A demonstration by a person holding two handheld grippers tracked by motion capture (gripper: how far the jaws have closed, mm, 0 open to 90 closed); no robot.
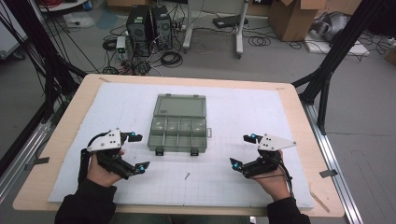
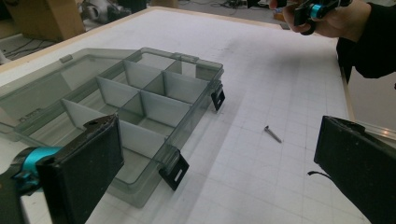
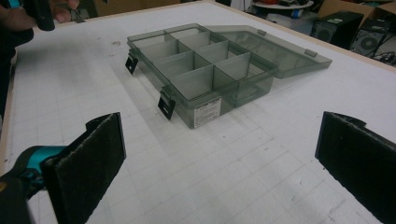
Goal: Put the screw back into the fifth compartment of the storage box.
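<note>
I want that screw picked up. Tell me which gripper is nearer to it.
Left, by a little. The screw lies on the mat in front of the box; the left gripper is open just to its left, and the right gripper is open slightly farther off to its right.

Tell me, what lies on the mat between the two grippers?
In the high view, one small screw lies on the white mat between the left gripper and the right gripper.

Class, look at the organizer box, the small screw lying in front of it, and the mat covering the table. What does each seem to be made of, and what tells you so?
Organizer box: likely smoky translucent plastic; its dividers show through the walls, and its latches are black.
Screw: probably metal; thin, grey, dull sheen, though too small to be sure.
Mat: white and matte with a faint printed grid; possibly foam or paper, unclear which.
</note>
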